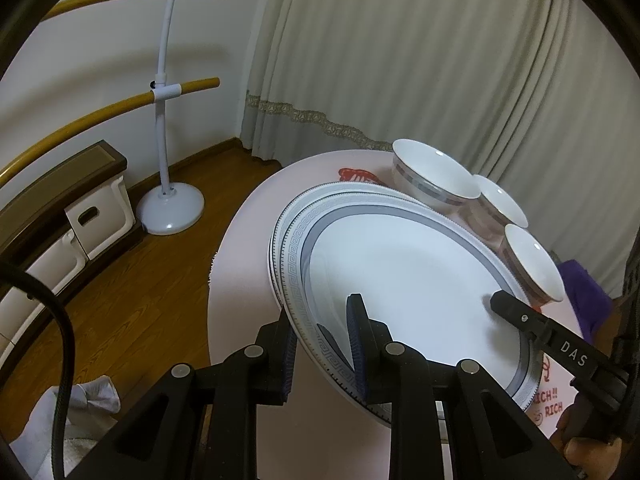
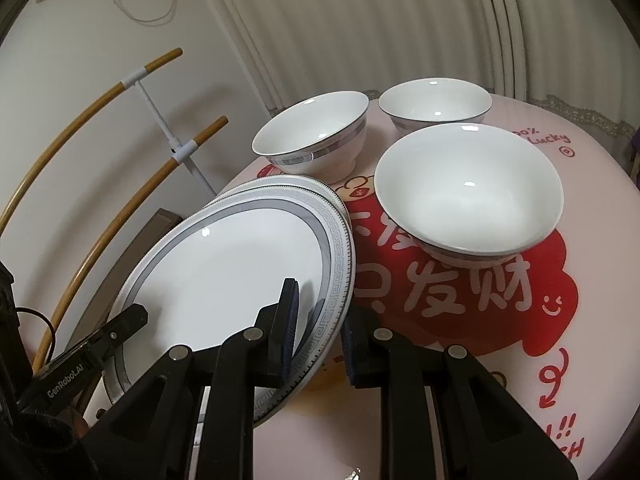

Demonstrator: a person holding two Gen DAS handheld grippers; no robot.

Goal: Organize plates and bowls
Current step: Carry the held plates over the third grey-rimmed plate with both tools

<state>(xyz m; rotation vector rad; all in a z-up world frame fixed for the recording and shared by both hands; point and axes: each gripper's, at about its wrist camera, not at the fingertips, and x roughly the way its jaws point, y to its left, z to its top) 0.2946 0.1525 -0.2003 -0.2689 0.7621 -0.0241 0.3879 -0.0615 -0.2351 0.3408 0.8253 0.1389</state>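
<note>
Left wrist view shows the round table (image 1: 244, 264) with its pale pink cover filling the near middle, a cream curtain (image 1: 400, 60) hanging behind it and a wooden floor (image 1: 160, 216) to the left. On that floor, far left, stands a white stand (image 1: 168, 128) carrying two yellow bars.

A top plate (image 1: 400, 276), white with a grey key-pattern rim, lies over the stacked plates (image 1: 276, 248) below it, whose rims show at its left and far edge. Both grippers hold this top plate. The left gripper (image 1: 320, 340) is clamped on the near-left rim, one pad above and one beneath. The right gripper (image 2: 318, 330) grips the near-right rim the same way, its pads pressed against the rim from both sides.

Three white bowls with grey bands stand upright to the right of the plates. From the right wrist view, the near bowl (image 2: 468, 196) is closest, the left bowl (image 2: 316, 136) sits farther off just beyond the plates, and the far bowl (image 2: 436, 106) is behind both.
</note>
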